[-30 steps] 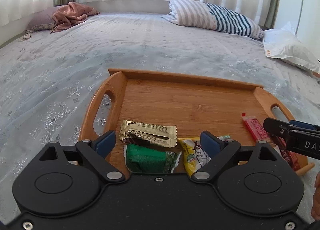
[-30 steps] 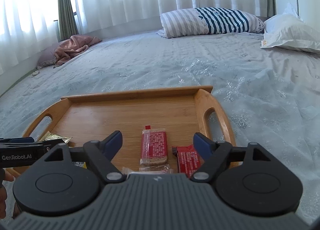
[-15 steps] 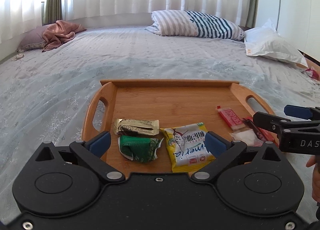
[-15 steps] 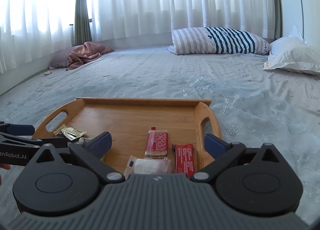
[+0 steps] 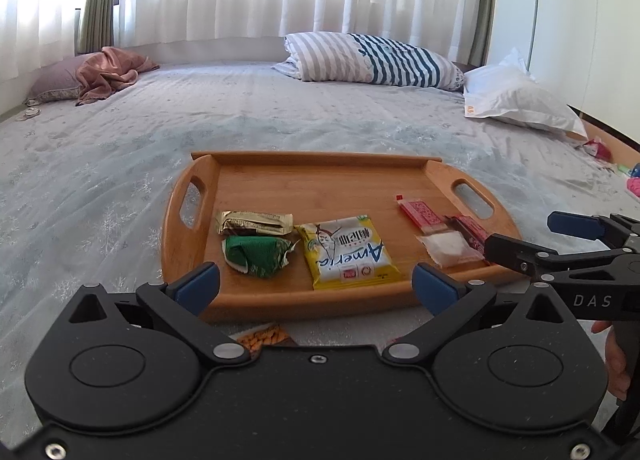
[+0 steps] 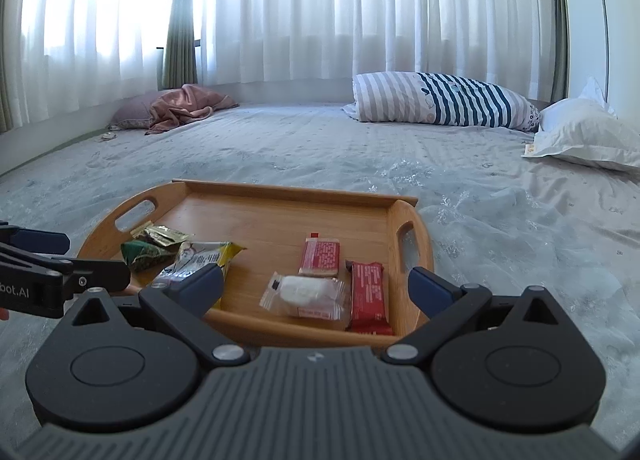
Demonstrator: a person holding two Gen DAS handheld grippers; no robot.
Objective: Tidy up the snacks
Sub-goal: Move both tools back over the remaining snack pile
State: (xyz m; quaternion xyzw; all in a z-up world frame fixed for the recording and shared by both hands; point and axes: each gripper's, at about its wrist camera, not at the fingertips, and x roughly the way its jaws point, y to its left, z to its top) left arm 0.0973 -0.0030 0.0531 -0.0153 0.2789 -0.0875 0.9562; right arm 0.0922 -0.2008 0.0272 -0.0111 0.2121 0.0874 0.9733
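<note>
A wooden tray (image 5: 320,176) (image 6: 280,212) lies on the bed. On it are a gold packet (image 5: 254,222), a green packet (image 5: 258,254), a yellow packet (image 5: 348,252), a clear packet with a white snack (image 5: 448,246) (image 6: 306,294), a pink-red packet (image 5: 420,212) (image 6: 320,256) and a dark red bar (image 6: 368,292). My left gripper (image 5: 316,286) is open and empty, just short of the tray's near edge. My right gripper (image 6: 314,286) is open and empty over the tray's near right corner. An orange packet (image 5: 264,336) peeks out under the left gripper.
The bed has a pale patterned cover (image 5: 120,164). A striped pillow (image 5: 372,58), a white pillow (image 5: 516,98) and a pink blanket (image 5: 108,74) lie at the far side. White curtains (image 6: 320,12) hang behind.
Both grippers have drawn back from the tray and risen, so the whole tray and all the packets now show. Both stay open and empty.
</note>
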